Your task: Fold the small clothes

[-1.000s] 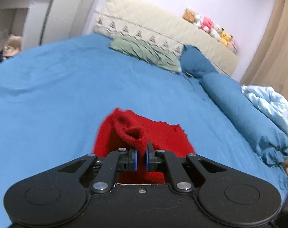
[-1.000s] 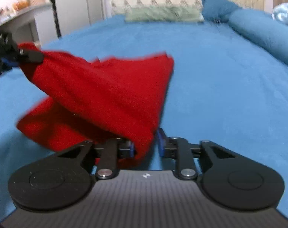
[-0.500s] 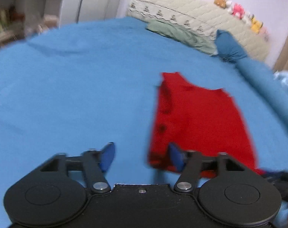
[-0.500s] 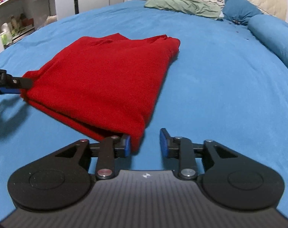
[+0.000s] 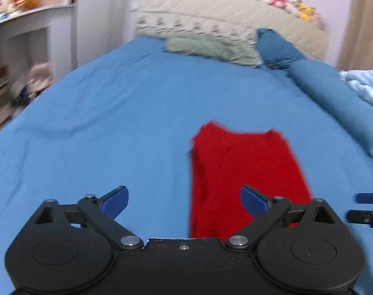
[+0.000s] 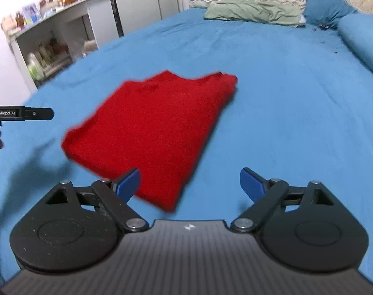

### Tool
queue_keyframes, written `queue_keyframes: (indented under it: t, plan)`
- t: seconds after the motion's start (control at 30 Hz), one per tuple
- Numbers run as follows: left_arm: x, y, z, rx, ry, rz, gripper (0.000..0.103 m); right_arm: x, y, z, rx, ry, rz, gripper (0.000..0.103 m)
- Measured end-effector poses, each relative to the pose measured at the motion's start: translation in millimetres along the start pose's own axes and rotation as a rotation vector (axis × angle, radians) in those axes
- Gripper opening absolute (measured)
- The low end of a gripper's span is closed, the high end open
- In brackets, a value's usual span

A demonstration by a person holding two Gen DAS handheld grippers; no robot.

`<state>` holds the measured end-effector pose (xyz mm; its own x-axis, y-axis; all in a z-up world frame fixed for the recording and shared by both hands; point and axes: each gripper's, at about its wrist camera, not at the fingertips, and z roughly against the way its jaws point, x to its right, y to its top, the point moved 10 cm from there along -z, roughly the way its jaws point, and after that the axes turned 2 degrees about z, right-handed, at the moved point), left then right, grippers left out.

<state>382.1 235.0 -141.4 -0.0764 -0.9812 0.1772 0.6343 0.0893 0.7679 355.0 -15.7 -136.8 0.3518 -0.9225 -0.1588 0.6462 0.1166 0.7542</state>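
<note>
- The red sweater lies folded flat on the blue bed.
- Left gripper — jaws spread wide, holding nothing; the sweater sits just ahead, under its right finger.
- Right gripper — also wide apart and empty, the sweater's near corner by its left finger.

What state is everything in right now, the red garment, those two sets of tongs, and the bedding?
red garment: folded into a flat rectangle, lying on the bed, held by nothing.
left tongs: wide open, empty, above the garment's near edge.
right tongs: wide open, empty, near the garment's corner.
blue sheet: spread out, lightly creased.
green pillow: rumpled, at the headboard.
light blue blanket: bunched up.
</note>
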Motion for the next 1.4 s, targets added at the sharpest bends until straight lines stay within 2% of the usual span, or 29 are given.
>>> queue_keyframes:
  t: [0.13, 0.17, 0.27, 0.43, 0.5, 0.57, 0.6, 0.63, 0.67, 0.7, 0.77, 0.93, 1.1, 1.23, 1.33, 1.4]
  plan:
    - [4.0, 15.7, -50.4, -0.155, -0.178, 0.060, 0.102, 14.0, 38.6, -22.3, -0.047, 0.117, -0.150, 0.103]
    - [0.7, 14.3, -65.1, -0.180, -0.199, 0.085, 0.095, 21.1, 46.1, -31.7, -0.056, 0.126, -0.210, 0.103]
    - [-7.6, 3.2, -101.9, -0.252, -0.194, 0.125, 0.080, 34.6, 50.7, -61.5, -0.096, 0.128, -0.325, 0.103]
    - [-9.1, -18.1, -137.1, -0.319, -0.217, 0.140, 0.079, 38.2, 36.5, -100.6, -0.129, 0.157, -0.434, 0.098]
    - [-6.9, -16.1, -142.5, -0.308, -0.224, 0.137, 0.079, 37.4, 28.5, -114.3, -0.136, 0.160, -0.461, 0.089]
    - [-7.7, -12.8, -147.7, -0.305, -0.238, 0.146, 0.076, 38.2, 21.6, -122.6, -0.145, 0.156, -0.472, 0.086]
    - [-5.4, -11.4, -149.0, -0.305, -0.248, 0.142, 0.070, 37.5, 20.5, -124.7, -0.126, 0.156, -0.474, 0.078]
    - [-2.9, -11.3, -149.6, -0.312, -0.269, 0.138, 0.050, 36.0, 21.5, -126.0, -0.110, 0.160, -0.472, 0.070]
    - [0.6, -11.8, -150.3, -0.330, -0.300, 0.152, 0.040, 33.9, 22.0, -127.7, -0.101, 0.170, -0.471, 0.064]
    - [2.3, -10.7, -150.7, -0.333, -0.297, 0.157, 0.038, 33.1, 23.0, -128.8, -0.092, 0.159, -0.464, 0.053]
    - [10.2, -5.7, -148.3, -0.321, -0.284, 0.131, 0.031, 31.3, 26.3, -126.4, -0.065, 0.157, -0.438, 0.046]
    - [29.5, 6.7, -115.3, -0.269, -0.286, 0.090, 0.025, 28.8, 43.4, -104.5, -0.017, 0.171, -0.441, 0.039]
    - [72.4, -2.2, -43.4, -0.205, -0.302, -0.020, 0.025, 30.5, 51.2, -34.1, 0.056, 0.180, -0.368, 0.039]
    - [112.2, -38.4, 12.1, -0.175, -0.359, -0.023, 0.025, 47.2, 16.7, 39.3, 0.073, 0.131, -0.316, 0.039]
    - [136.7, -76.9, 25.7, -0.167, -0.332, -0.059, 0.026, 61.7, -26.4, 75.5, 0.063, 0.096, -0.318, 0.039]
    - [150.1, -107.7, 20.5, -0.198, -0.306, -0.076, 0.026, 72.0, -58.5, 80.7, 0.035, 0.072, -0.358, 0.039]
